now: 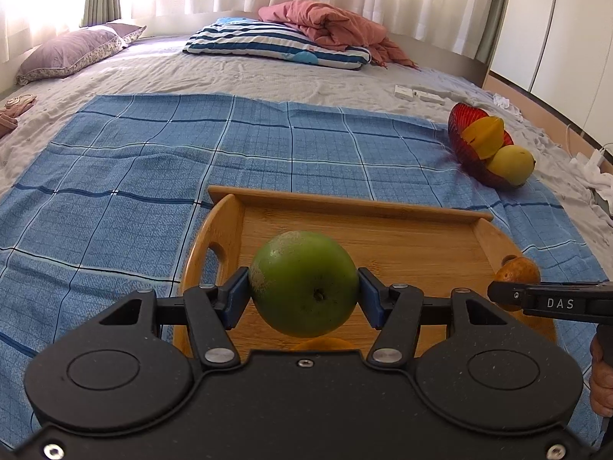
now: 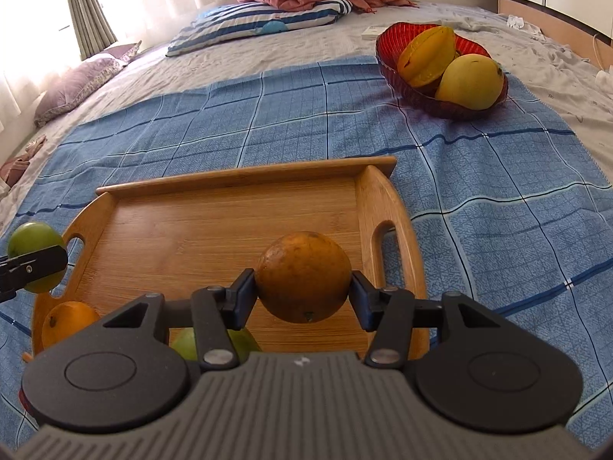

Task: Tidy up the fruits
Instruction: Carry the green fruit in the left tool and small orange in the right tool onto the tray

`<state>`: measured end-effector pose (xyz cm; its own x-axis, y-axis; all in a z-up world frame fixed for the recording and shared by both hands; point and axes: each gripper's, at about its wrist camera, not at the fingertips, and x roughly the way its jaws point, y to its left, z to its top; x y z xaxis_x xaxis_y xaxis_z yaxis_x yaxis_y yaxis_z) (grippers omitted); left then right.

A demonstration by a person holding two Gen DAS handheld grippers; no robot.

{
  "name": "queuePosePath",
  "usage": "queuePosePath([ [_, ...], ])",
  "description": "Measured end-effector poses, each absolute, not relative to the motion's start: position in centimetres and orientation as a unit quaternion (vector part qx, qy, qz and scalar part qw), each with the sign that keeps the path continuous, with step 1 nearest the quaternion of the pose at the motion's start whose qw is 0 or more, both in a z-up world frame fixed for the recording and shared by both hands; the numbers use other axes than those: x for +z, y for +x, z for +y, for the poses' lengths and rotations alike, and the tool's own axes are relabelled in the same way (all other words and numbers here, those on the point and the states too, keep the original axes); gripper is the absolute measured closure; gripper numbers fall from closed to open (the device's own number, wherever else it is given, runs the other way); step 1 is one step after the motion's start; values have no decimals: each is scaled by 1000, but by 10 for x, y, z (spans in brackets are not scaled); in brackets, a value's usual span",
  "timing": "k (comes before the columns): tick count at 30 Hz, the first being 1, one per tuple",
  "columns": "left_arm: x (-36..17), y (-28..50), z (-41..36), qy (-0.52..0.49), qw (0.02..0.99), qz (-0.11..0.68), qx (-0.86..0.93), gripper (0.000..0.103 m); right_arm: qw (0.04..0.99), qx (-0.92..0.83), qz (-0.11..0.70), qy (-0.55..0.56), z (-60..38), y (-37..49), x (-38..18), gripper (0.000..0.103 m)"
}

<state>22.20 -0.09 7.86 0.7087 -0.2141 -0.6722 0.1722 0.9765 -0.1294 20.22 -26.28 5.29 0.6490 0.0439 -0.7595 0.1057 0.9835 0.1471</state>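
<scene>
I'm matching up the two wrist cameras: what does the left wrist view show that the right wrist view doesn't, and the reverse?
Only the left wrist view shows the left gripper shut on a green fruit head-on. Only the right wrist view shows the right gripper shut on an orange fruit, plus another orange lying in the tray. Both show the wooden tray and the red bowl.

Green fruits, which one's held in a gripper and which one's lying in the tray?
The green fruit clamped in the left gripper is held; the other green one lies in the wooden tray, half hidden.
</scene>
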Motion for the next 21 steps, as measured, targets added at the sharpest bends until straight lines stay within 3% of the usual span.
queuePosePath([
  [21, 52, 248, 2, -31, 903, 420, -85, 47, 887, -29, 456, 69, -260, 213, 41, 48],
])
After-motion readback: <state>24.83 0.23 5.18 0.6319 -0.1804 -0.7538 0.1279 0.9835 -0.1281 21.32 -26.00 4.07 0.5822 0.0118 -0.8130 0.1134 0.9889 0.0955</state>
